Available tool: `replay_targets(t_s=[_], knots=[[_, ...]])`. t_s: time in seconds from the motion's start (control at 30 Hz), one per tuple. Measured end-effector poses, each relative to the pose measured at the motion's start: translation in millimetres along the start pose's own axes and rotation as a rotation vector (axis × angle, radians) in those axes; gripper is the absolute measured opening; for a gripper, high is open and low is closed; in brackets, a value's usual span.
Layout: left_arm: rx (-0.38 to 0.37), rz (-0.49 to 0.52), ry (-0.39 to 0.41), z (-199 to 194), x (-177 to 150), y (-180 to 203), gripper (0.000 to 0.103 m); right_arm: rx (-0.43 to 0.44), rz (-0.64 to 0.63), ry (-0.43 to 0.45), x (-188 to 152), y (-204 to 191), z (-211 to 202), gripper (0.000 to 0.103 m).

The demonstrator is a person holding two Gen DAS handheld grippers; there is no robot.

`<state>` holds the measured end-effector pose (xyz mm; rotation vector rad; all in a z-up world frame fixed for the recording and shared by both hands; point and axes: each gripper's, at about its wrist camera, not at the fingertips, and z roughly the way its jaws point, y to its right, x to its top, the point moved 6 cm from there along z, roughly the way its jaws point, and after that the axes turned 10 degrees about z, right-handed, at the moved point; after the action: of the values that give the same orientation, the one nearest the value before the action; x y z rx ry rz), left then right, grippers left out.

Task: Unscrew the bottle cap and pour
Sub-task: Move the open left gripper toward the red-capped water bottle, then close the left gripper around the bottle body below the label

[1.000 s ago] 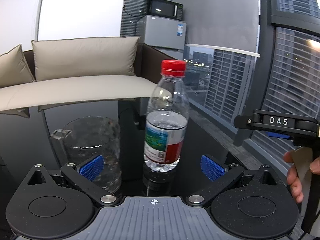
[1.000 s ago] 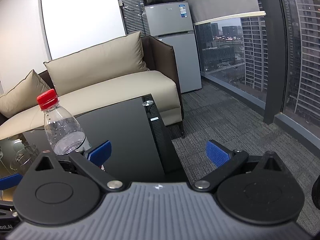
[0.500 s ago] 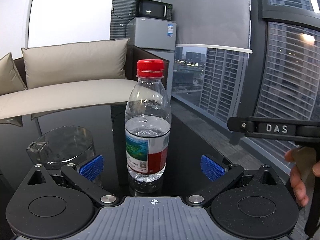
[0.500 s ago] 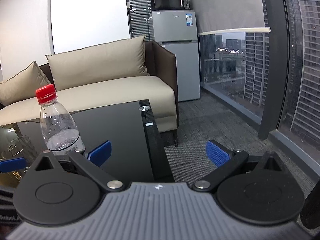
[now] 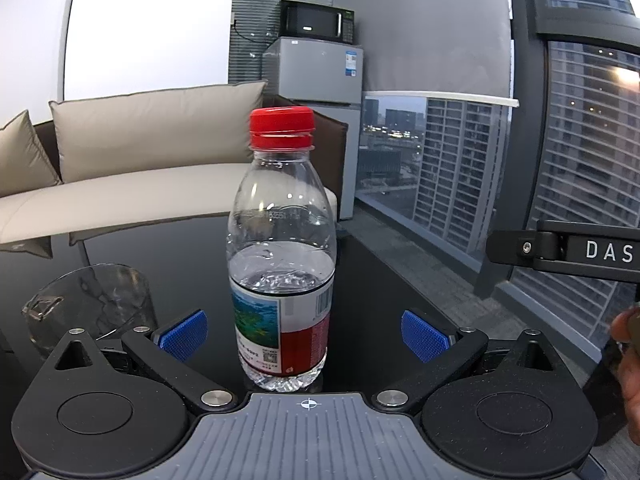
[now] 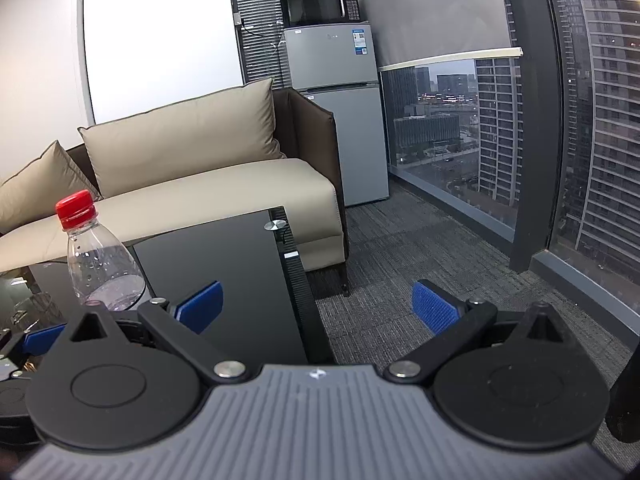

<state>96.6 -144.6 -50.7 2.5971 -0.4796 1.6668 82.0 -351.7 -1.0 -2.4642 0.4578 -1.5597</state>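
So the left gripper (image 5: 304, 332) has its jaws spread wide, and the water bottle (image 5: 282, 276) stands upright right between the two blue pads (image 5: 184, 334) — neither pad touches it, there's a clear gap on both sides. The bottle sits on the black glass table (image 5: 384, 280), roughly half full, with the red cap (image 5: 281, 126) screwed on. A clear glass pitcher (image 5: 90, 306) sits just to the left of it, partly behind the gripper's left finger.

The right gripper (image 6: 316, 306) is also wide open and holds nothing — between its pads you only see the table edge and grey carpet (image 6: 420, 256). From that camera the bottle is off to the left, near the left pad but not between the fingers.

Beige sofa (image 6: 200, 168) behind the table, fridge (image 6: 332, 92) with a microwave (image 6: 318, 7) on top further back.
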Motion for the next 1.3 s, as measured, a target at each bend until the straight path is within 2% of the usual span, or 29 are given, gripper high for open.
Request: replay_targets(t_s=[0.23,0.63,0.8,0.93,1.0,1.17,1.3], knots=[[0.033,0.003,0.005,7.1,3.0,4.6,0.102,-0.011,0.063,-0.022,0.6,10.3,4.0,0.103],[0.099,-0.01,0.0,22.1,8.2,6.3,0.102,0.004,0.071,-0.039,-3.9,5.4,5.3,0.103],[0.107,-0.014,-0.002,26.3,11.1,2.7,0.09,0.001,0.08,-0.044,-5.1,6.4,6.5,0.103],[0.111,-0.011,-0.003,27.4,12.9,2.5,0.087,0.001,0.081,-0.051,-6.6,5.9,7.1,0.103],[0.107,-0.014,-0.008,28.8,13.0,2.0,0.079,0.0,0.079,-0.052,-7.1,5.4,7.3,0.103],[0.083,-0.036,-0.043,34.7,9.9,-2.3,0.064,0.0,0.083,-0.059,-8.5,5.7,8.7,0.103],[0.08,-0.033,-0.043,36.5,8.5,-5.8,0.059,-0.001,0.083,-0.062,-9.3,5.5,9.2,0.103]])
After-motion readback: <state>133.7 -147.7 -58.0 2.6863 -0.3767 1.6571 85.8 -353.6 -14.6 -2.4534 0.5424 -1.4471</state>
